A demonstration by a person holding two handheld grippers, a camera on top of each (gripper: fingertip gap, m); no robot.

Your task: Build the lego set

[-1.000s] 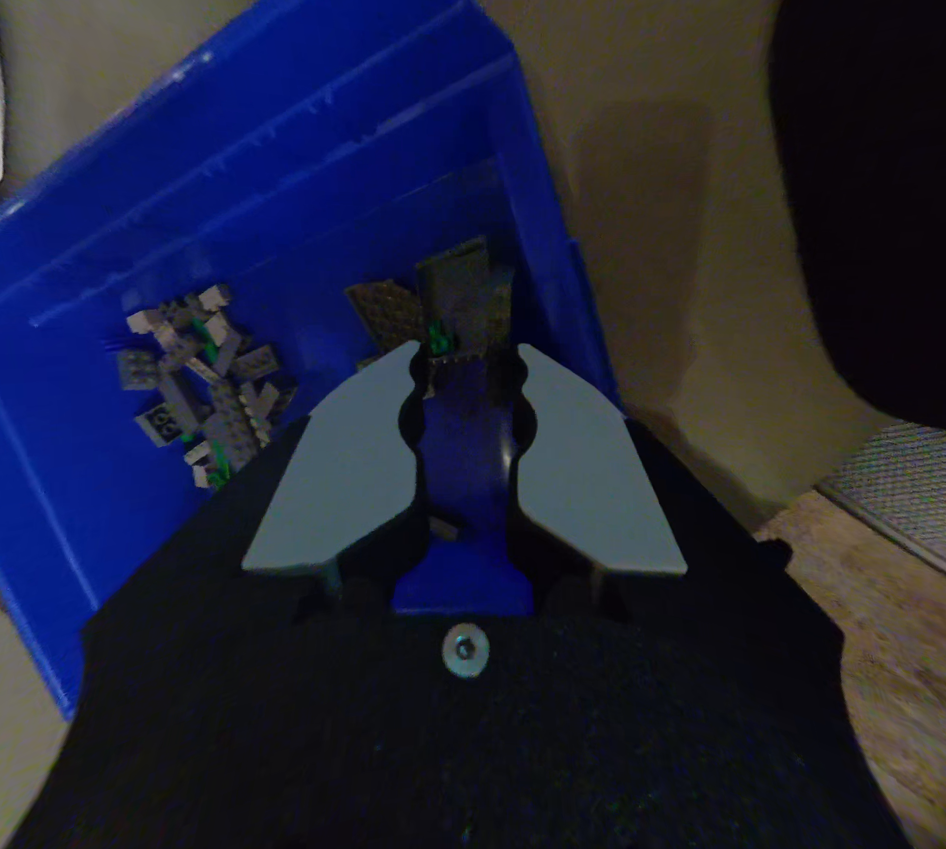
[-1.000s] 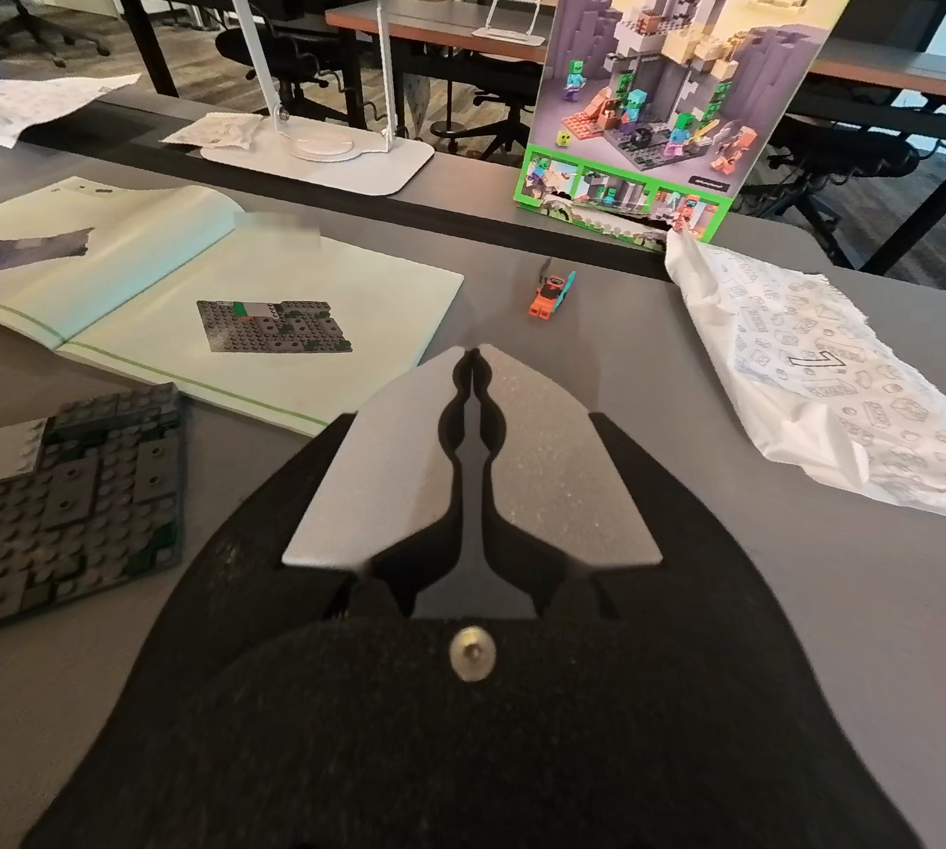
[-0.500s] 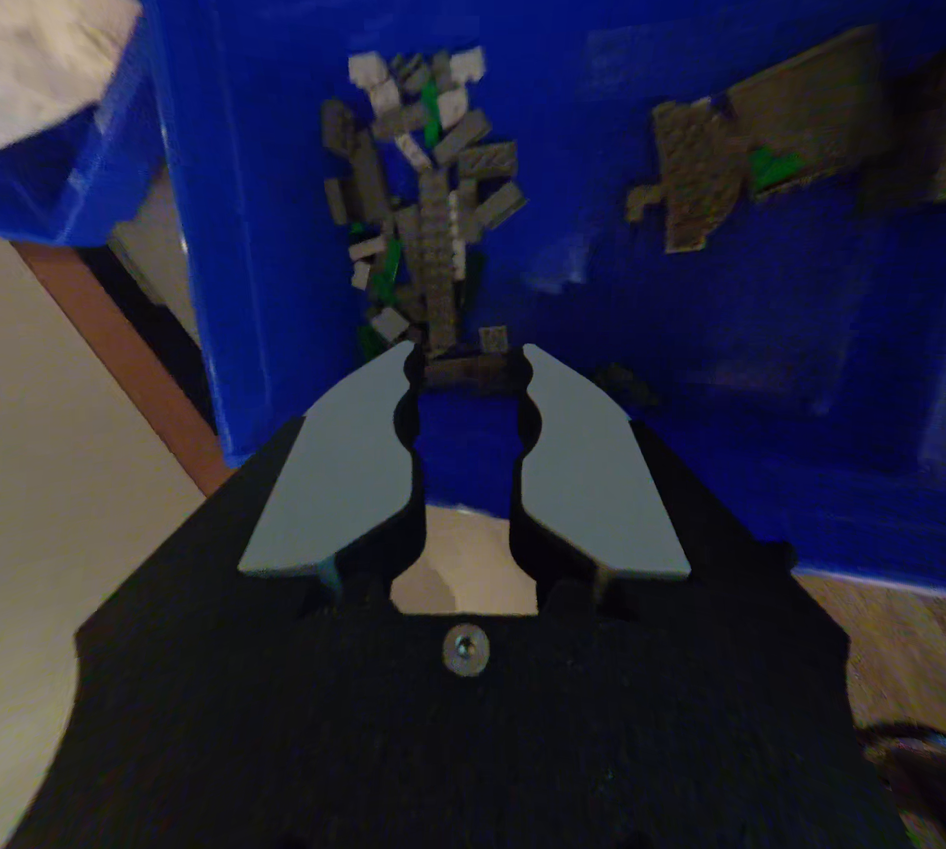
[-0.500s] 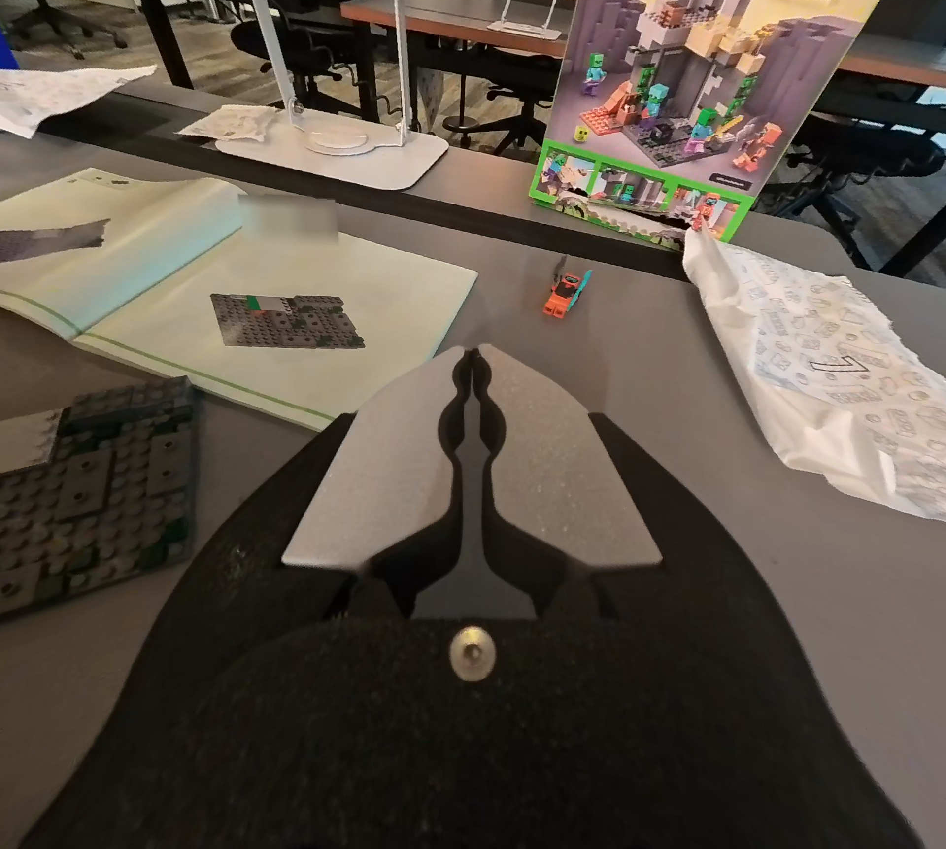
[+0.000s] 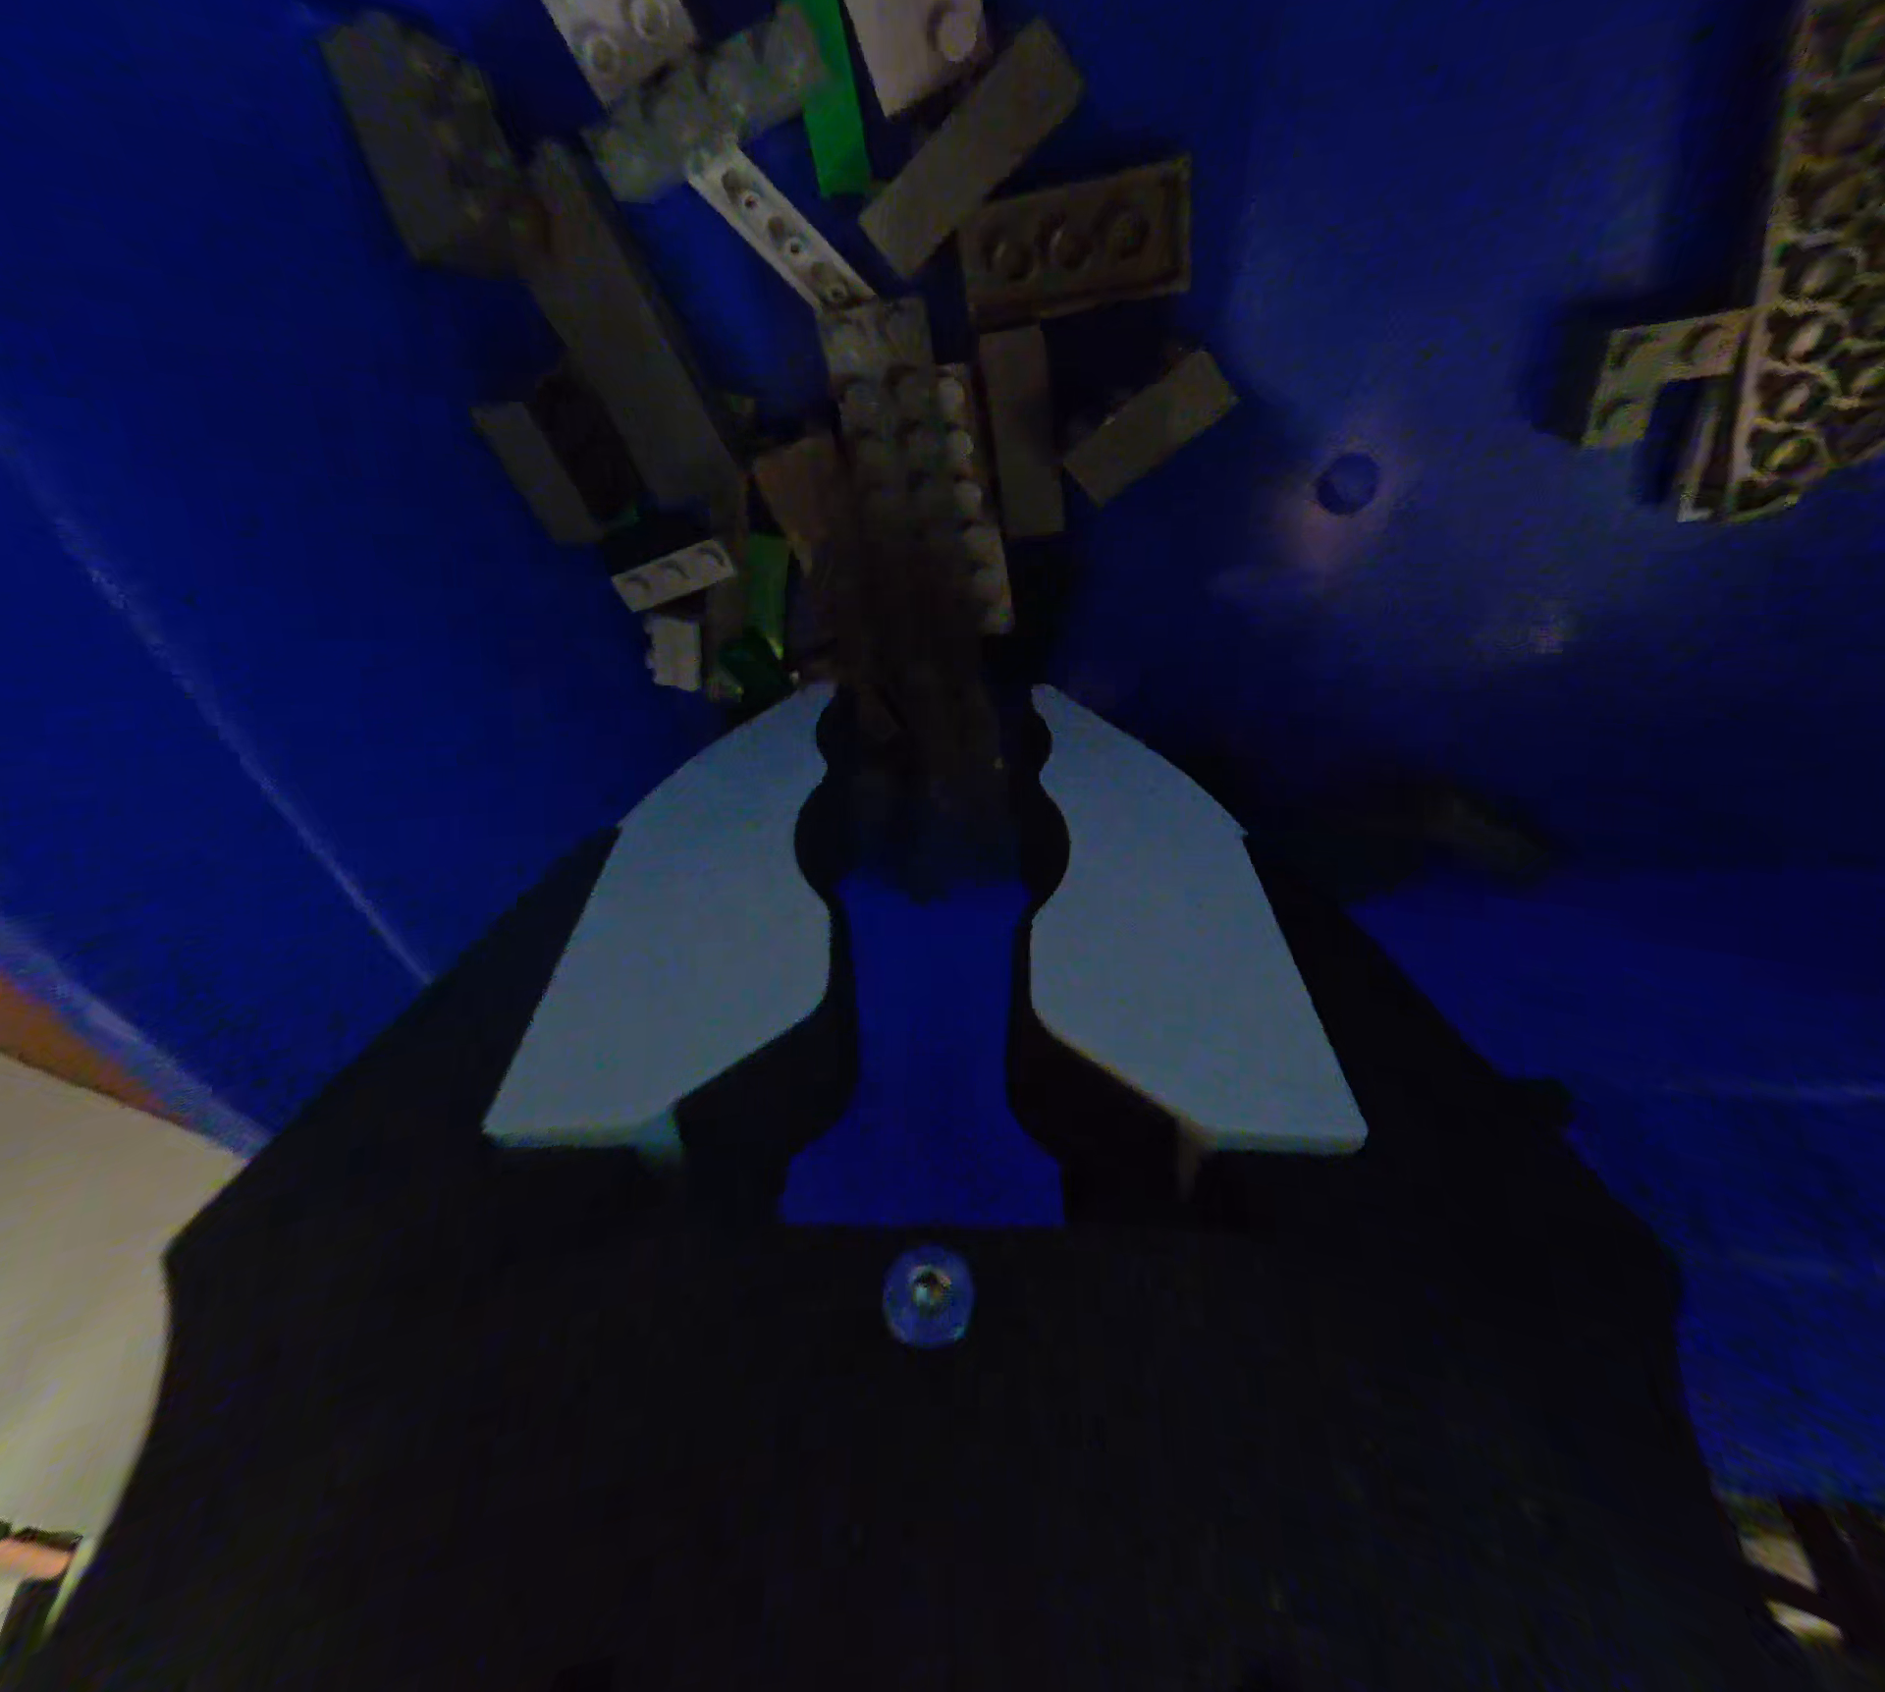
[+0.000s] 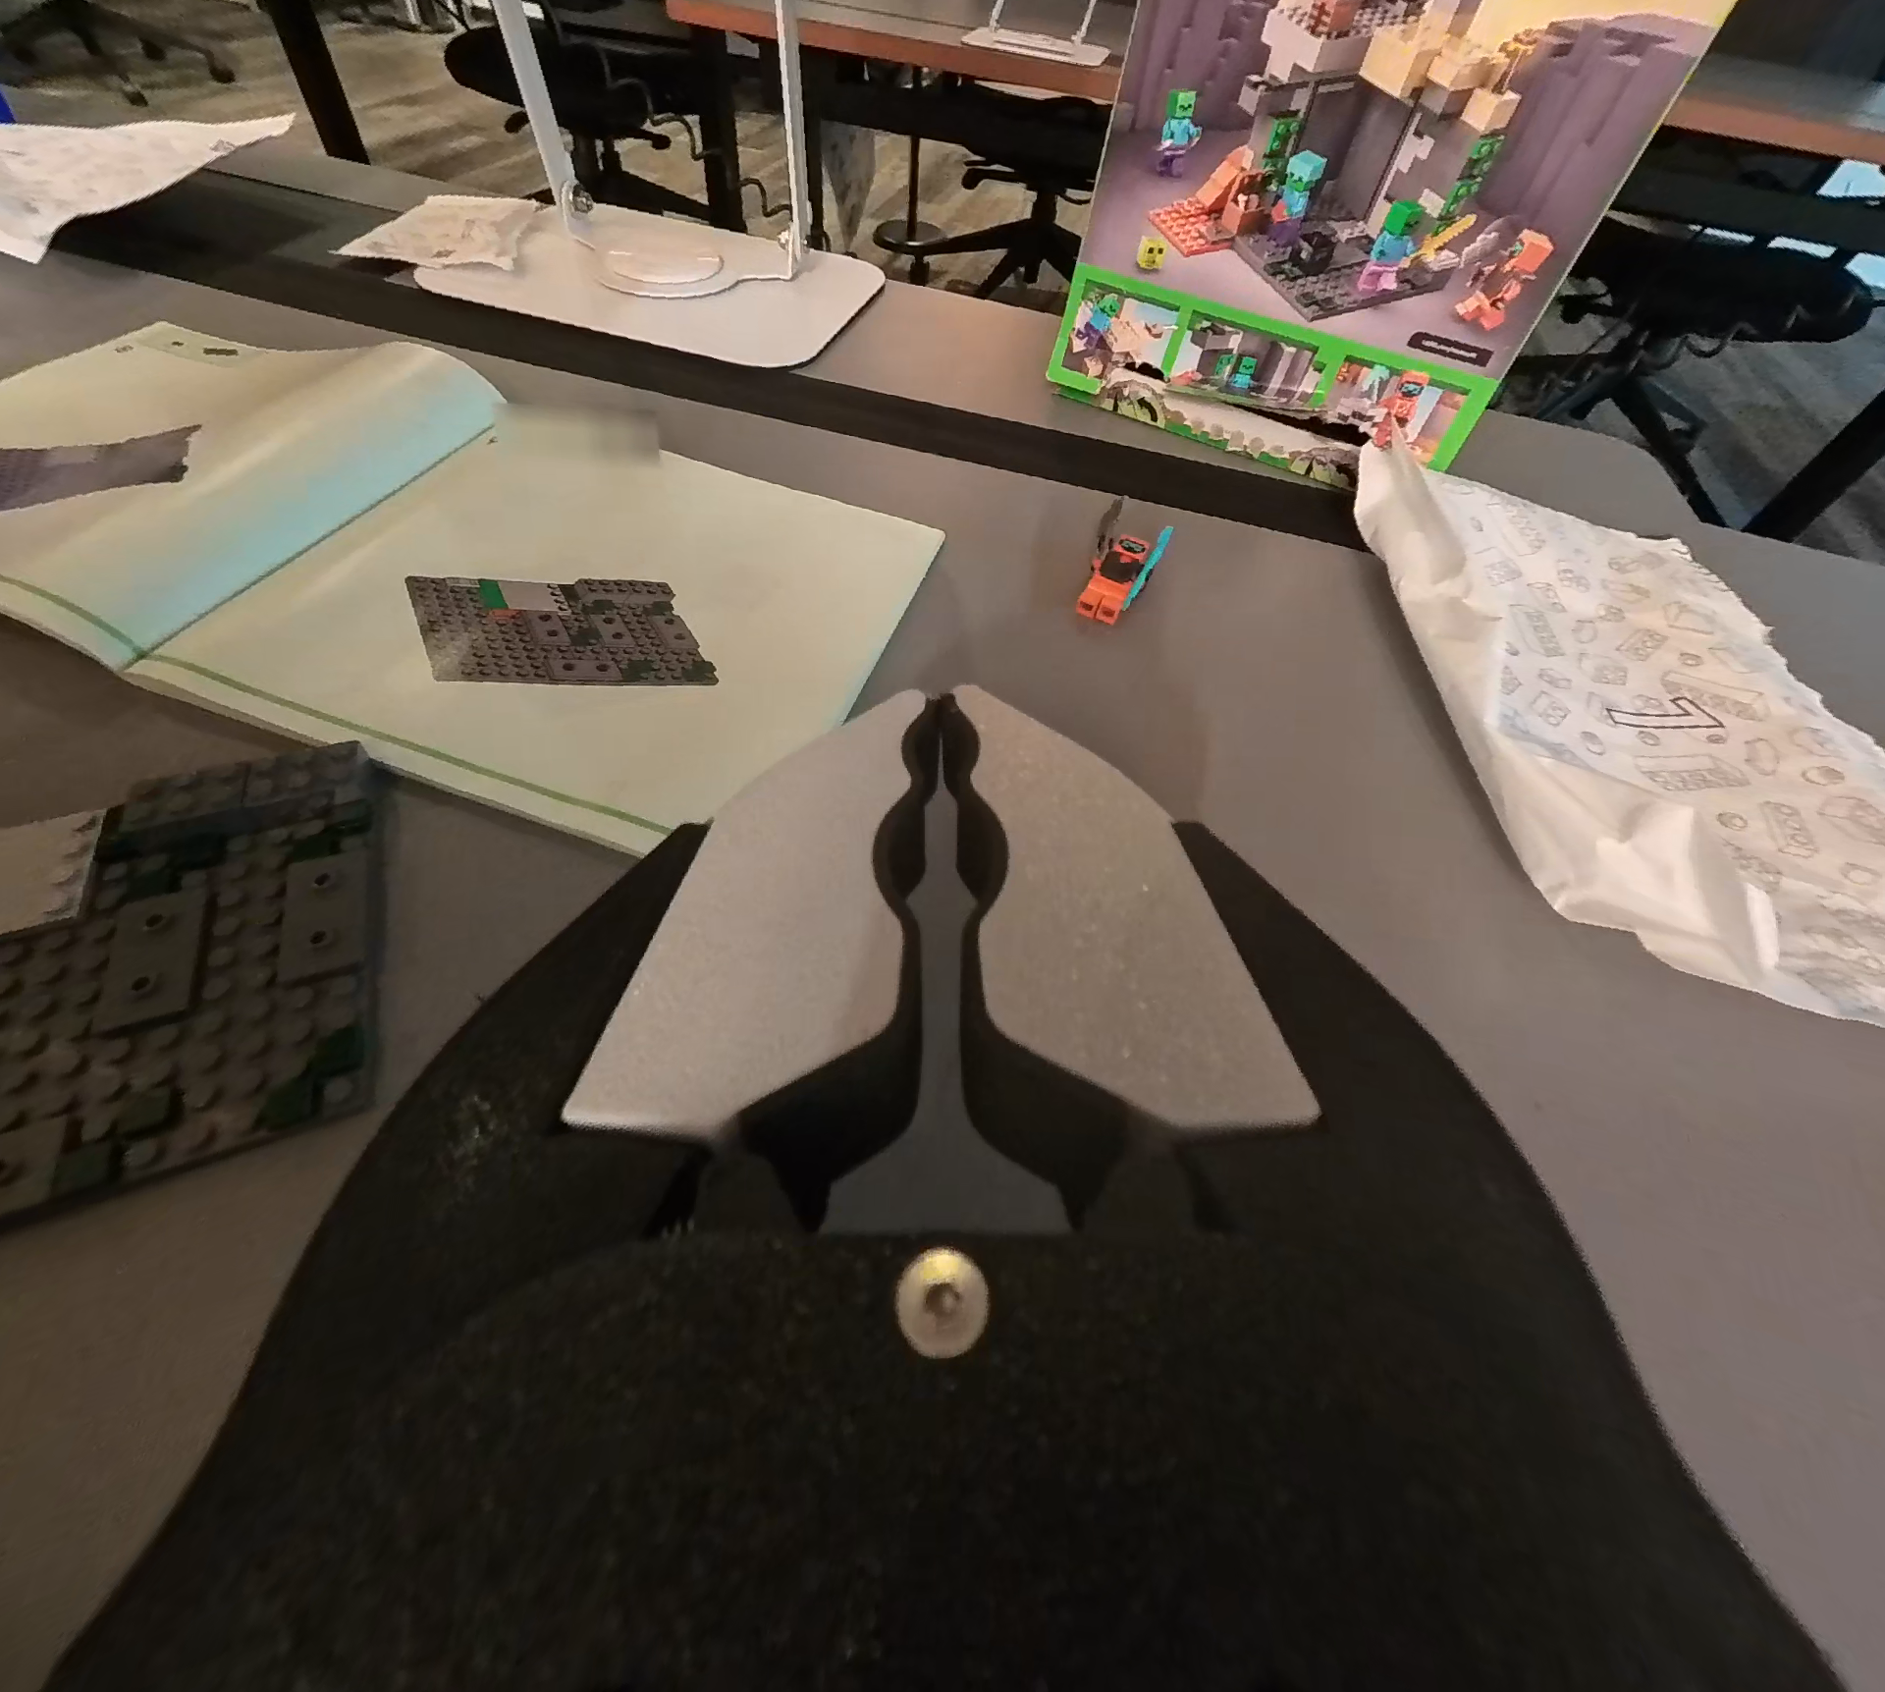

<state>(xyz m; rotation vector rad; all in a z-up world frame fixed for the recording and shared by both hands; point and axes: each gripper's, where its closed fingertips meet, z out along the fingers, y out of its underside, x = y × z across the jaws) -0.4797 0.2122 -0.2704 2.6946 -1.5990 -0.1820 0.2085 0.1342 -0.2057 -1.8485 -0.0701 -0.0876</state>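
Observation:
In the left wrist view my left gripper [image 5: 930, 704] is open, low inside a blue bin [image 5: 1479, 62]. Its fingertips stand either side of the near end of a long grey studded plate [image 5: 908, 439], which lies in a pile of grey, white and green bricks [image 5: 714, 113]. I cannot tell whether they touch it. In the right wrist view my right gripper [image 6: 940, 704] is shut and empty above the grey table [image 6: 1530, 1184]. The partly built dark grey baseplate [image 6: 184, 949] lies to its left. An open instruction booklet [image 6: 510, 541] lies beyond it.
Flat dark grey plates [image 5: 1795, 266] lie apart at the bin's right. On the table are an orange minifigure [image 6: 1117, 577], a torn white paper bag [image 6: 1652, 745] at right, the set's box [image 6: 1377, 113] standing at the back, and a white lamp stand [image 6: 653, 286]. The left tips stand about 4 centimetres off the long grey studded plate [image 5: 908, 439].
My left gripper has moved down into the blue bin, close onto the brick pile, staying open. The right gripper has barely moved and stays shut.

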